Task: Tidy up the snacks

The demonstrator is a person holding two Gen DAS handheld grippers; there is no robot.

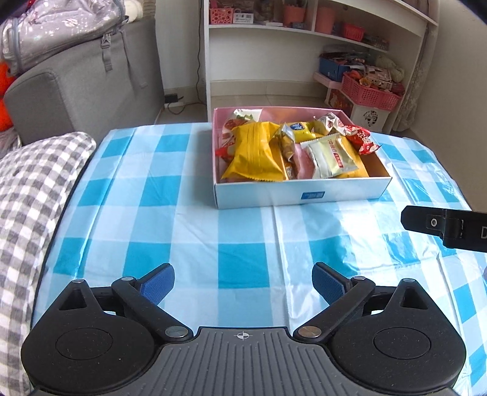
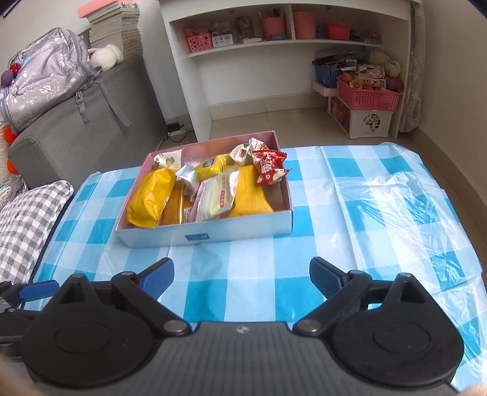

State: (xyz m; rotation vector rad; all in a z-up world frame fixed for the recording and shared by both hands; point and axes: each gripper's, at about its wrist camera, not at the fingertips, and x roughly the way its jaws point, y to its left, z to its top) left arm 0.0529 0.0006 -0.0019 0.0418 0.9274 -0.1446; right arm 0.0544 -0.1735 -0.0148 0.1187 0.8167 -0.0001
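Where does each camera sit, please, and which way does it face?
Left wrist: on the left tongs, angled down over the checked table at the snack box; its open blue pads show, and the right tongs enter at the right edge.
Right wrist: on the right tongs, facing likewise, box further left; open pads show.
Shared: box, table, shelf, sofa.
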